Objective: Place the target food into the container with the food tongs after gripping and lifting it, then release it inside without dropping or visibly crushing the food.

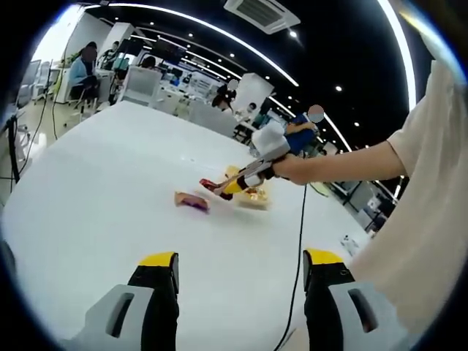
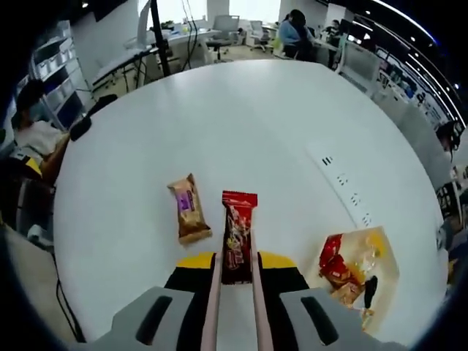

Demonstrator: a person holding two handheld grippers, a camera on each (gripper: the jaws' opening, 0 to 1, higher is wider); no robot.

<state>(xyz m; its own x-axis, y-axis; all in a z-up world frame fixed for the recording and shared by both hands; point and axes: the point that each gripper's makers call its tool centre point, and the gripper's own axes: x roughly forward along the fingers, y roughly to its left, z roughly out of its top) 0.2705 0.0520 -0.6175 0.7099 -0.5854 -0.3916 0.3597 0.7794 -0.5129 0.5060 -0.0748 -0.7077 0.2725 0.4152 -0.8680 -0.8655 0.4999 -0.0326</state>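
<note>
Right gripper view: right gripper (image 2: 235, 269) jaws are closed onto a pair of food tongs (image 2: 214, 307), whose two pale arms run up the middle of the frame from 6 o'clock. Between the tong tips sits a red snack bar (image 2: 237, 238) in a shiny wrapper, pinched at its near end, far end pointing to 12 o'clock. Cannot tell for sure if the bar is off the table (image 2: 241, 117) or just resting on it; no visible squashing of the wrapper. Just beside it at 9 o'clock lies a brown snack bar (image 2: 189, 209) with a purple label, flat on the table, not touching the red one. At 4 o'clock, near the table edge, a clear container (image 2: 365, 267) already holds red and yellow packets.

Left gripper view: left gripper (image 1: 238, 274) jaws stand wide apart with nothing between them, idle at 6 o'clock. Across the table the other gripper and tongs with the red bar show around 1 o'clock, close to the container (image 1: 254, 197), brown bar (image 1: 192, 200) at 11 o'clock from the jaws.

Step in hand, as I judge it: grip made, lift and carry starting. Next move calls for keeping steady light pressure, swinging toward 4 o'clock until over the container, lowering inside, then easing the tongs open.
</note>
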